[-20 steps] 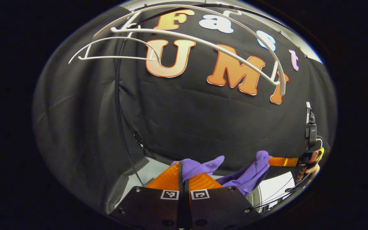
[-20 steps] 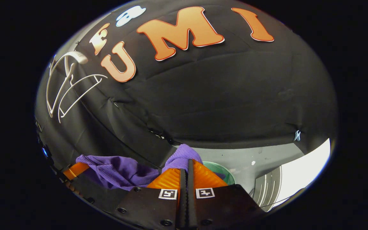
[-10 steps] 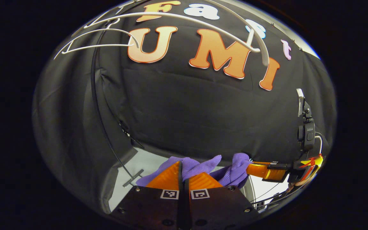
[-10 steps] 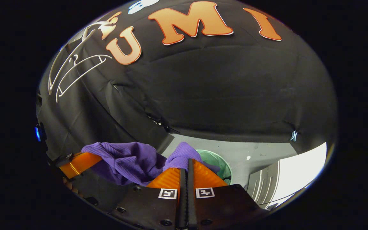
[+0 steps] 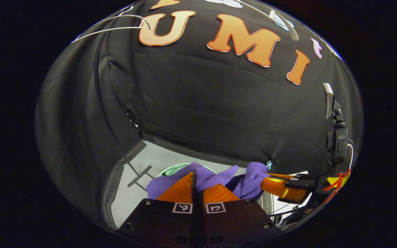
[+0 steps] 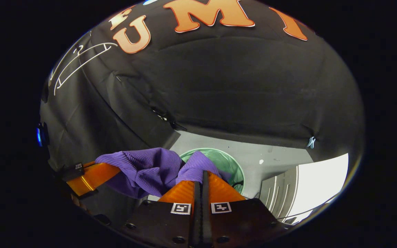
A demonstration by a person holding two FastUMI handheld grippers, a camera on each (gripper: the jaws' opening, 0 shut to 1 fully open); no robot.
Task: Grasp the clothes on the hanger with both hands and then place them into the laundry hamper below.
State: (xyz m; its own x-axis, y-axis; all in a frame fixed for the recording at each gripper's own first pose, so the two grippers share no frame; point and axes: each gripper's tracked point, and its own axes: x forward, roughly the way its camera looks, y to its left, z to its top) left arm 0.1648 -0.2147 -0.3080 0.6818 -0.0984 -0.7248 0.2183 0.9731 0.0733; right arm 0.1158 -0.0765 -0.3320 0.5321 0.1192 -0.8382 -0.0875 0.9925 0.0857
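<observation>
Your left hand-held gripper point(image 5: 197, 179) is clenched on the purple cloth point(image 5: 212, 177) at bottom centre of the left gripper view, fingers pressed together w/ fabric bunched out past the tips. Same view, lower right: your right hand-held gripper point(image 5: 271, 182) comes in from the right edge, its tips buried in another fold of the cloth, so it's strung between the two.

Right gripper view: right hand-held gripper point(image 6: 201, 177) also clamped on the cloth point(image 6: 150, 168), fabric poking over the tips at bottom centre. Cloth runs off to lower left, where the left hand-held gripper point(image 6: 110, 168) grips the far end.

Hamper point(image 6: 231, 165), green & round, sits on the grey floor point(image 6: 274, 162) just behind the cloth, centre-low in the right gripper view; cloth covers its left side. In the left gripper view only a sliver of hamper point(image 5: 171, 168) rim peeks above the cloth at bottom centre.

White hangers point(image 6: 78, 62) are bare, upper left of the right gripper view; also upper left in the left gripper view point(image 5: 115, 26).
</observation>
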